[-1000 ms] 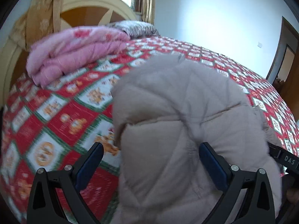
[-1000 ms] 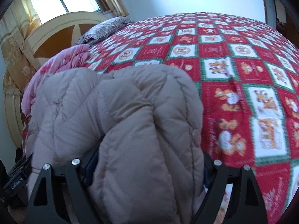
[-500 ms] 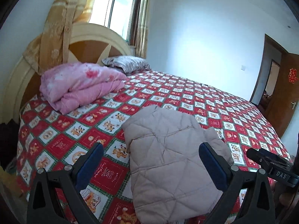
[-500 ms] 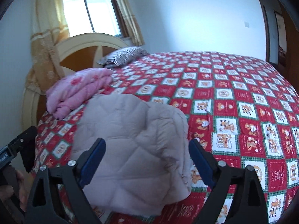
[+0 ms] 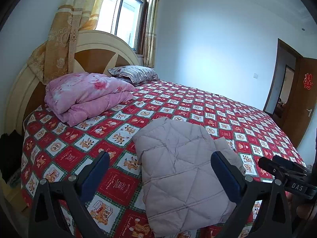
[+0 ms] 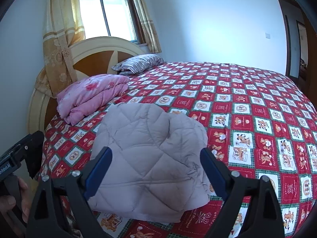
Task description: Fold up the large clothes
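The folded quilted jacket (image 5: 184, 176) lies as a compact pale mauve bundle on the bed (image 5: 247, 123), near the bed's edge closest to the cameras and well apart from the folded pink comforter (image 5: 87, 95) that sits at the headboard (image 5: 93, 57) end. A striped pillow (image 5: 134, 73) lies just beyond the comforter.

Both tools hang above the jacket with nothing between their blades. The left gripper (image 5: 160, 170) has its jaws spread wide and empty, and so does the right gripper (image 6: 156, 166); neither touches the cloth.

The fold looks essentially finished, so the step in hand reads as checking and tidying. From the right wrist view, the side of the jacket farther from the comforter bulges and shows a puckered seam (image 6: 192, 166), and from the left wrist view a loose flap (image 5: 223, 144) pokes out beyond the top layer on that same side. To finish well:

- tuck that flap under the top layer, not pulling it outward;
- press the puffy layers flat from the middle toward the edges, since down filling probably springs back;
- pinch only the outer layer, or the whole bundle may lift and unfold.
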Demonstrator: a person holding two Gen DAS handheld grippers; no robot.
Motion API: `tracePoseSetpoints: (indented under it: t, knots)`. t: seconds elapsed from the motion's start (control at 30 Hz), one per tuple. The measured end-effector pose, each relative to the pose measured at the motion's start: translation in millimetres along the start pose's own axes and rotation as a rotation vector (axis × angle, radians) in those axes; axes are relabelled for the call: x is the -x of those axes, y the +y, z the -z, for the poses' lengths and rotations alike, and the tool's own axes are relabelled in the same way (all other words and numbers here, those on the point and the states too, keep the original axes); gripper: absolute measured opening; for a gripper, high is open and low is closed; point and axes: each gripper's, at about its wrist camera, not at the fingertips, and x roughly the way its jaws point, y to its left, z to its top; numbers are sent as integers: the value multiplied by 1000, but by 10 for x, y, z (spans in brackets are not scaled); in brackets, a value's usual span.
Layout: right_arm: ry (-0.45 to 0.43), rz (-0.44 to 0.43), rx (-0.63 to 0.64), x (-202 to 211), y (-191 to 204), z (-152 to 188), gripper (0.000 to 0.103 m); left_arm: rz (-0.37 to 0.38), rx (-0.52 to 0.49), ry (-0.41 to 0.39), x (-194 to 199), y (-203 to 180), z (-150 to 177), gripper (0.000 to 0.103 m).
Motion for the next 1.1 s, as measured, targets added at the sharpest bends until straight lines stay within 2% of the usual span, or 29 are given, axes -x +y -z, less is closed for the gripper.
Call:
tracePoseSetpoints:
  t: [1.1]
  knots:
    - [13,-9,5,-68,69,67,92,4,-10,17,-83,16,55,102]
